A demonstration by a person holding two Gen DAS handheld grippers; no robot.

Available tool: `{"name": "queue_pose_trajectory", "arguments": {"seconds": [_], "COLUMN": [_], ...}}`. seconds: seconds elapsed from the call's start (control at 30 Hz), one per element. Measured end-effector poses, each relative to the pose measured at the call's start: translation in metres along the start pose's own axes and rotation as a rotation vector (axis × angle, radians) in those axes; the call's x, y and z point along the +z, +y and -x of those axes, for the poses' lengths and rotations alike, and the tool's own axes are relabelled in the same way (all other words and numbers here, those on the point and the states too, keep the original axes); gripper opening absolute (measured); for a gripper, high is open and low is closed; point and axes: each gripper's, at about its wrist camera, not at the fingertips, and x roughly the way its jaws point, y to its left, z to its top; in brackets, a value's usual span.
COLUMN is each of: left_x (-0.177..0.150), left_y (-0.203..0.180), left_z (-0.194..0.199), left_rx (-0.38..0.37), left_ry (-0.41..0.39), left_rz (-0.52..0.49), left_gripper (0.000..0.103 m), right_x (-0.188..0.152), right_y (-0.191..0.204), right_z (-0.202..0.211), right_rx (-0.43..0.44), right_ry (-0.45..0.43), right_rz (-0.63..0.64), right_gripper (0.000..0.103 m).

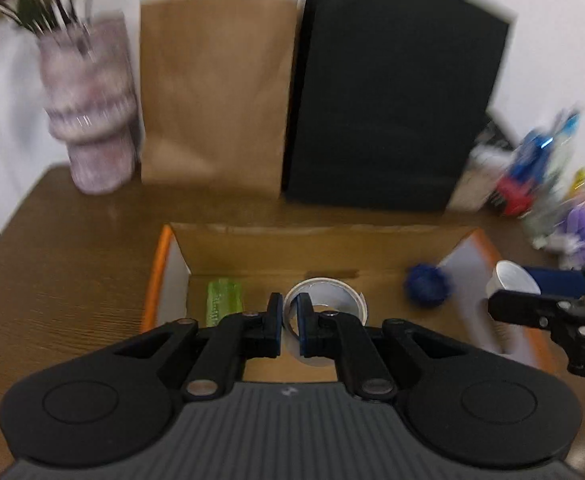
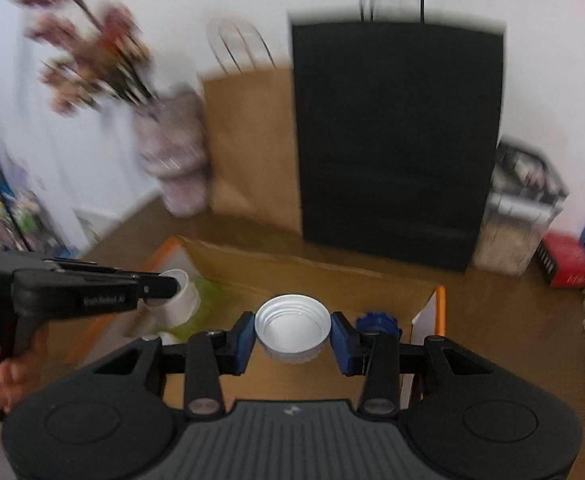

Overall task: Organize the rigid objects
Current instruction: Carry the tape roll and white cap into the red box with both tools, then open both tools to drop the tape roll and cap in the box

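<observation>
Left claw point(image 1: 290, 312) pinched tight on the wall of a white ring-shaped lid point(image 1: 324, 300), right claw point(image 2: 292, 334) part-open around a white screw cap point(image 2: 292, 326), both above the open cardboard box point(image 1: 312, 240) on the bench point(image 1: 72, 260), likely for dropping. Inside: green packet point(image 1: 224, 298), blue cap point(image 1: 428, 284).

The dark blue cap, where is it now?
The dark blue cap lies inside the cardboard box, at its right end, right of the white ring held by the left hand-held gripper.
</observation>
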Motion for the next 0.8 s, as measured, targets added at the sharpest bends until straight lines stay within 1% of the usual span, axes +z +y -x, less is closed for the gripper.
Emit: {"name": "queue_pose_trajectory", "arguments": {"seconds": [0.07,0.17,0.23,0.33,0.37,0.4,0.43,0.47,0.5,0.6,0.63,0.73,0.77,0.8], "left_x": [0.005,0.01,0.012,0.012,0.011,0.011,0.01,0.009,0.01,0.013,0.014,0.019,0.019,0.018], "left_y": [0.001,0.004,0.005,0.007,0.007,0.008,0.008,0.008,0.009,0.008,0.006,0.002,0.002,0.001], "left_z": [-0.031,-0.065,-0.083,-0.1,-0.103,-0.104,-0.104,-0.104,-0.102,-0.089,-0.08,-0.048,-0.033,-0.017], "left_rx": [0.028,0.048,0.073,0.064,0.074,0.078,0.079,0.077,0.075,0.067,0.065,0.058,0.055,0.053], "left_ry": [0.044,0.104,0.131,0.176,0.177,0.173,0.167,0.162,0.157,0.143,0.135,0.1,0.101,0.083], "left_rz": [-0.008,-0.022,-0.03,-0.022,-0.02,-0.026,-0.027,-0.025,-0.024,-0.013,-0.015,-0.014,-0.009,-0.004], "left_gripper": [0.008,0.008,0.008,0.01,0.015,0.023,0.026,0.028,0.03,0.032,0.032,0.039,0.042,0.043], "right_x": [0.005,0.003,0.002,0.001,0.001,0.001,0.001,0.001,0.0,0.002,0.004,0.009,0.01,0.01], "right_y": [-0.005,-0.011,-0.013,-0.011,-0.011,-0.012,-0.012,-0.011,-0.012,-0.012,-0.011,-0.007,-0.006,-0.005], "right_z": [-0.034,-0.069,-0.089,-0.111,-0.116,-0.118,-0.121,-0.121,-0.121,-0.111,-0.102,-0.062,-0.047,-0.031], "right_rx": [-0.017,-0.026,-0.024,-0.032,-0.039,-0.041,-0.041,-0.045,-0.05,-0.053,-0.05,-0.056,-0.061,-0.068], "right_ry": [0.047,0.087,0.112,0.142,0.15,0.156,0.16,0.157,0.153,0.147,0.14,0.098,0.083,0.069], "right_rz": [0.0,-0.008,-0.009,-0.008,-0.008,-0.009,-0.011,-0.011,-0.008,-0.007,-0.005,0.001,0.003,0.006], "right_gripper": [0.04,0.04,0.04,0.04,0.04,0.043,0.046,0.051,0.053,0.053,0.053,0.054,0.057,0.061]}}
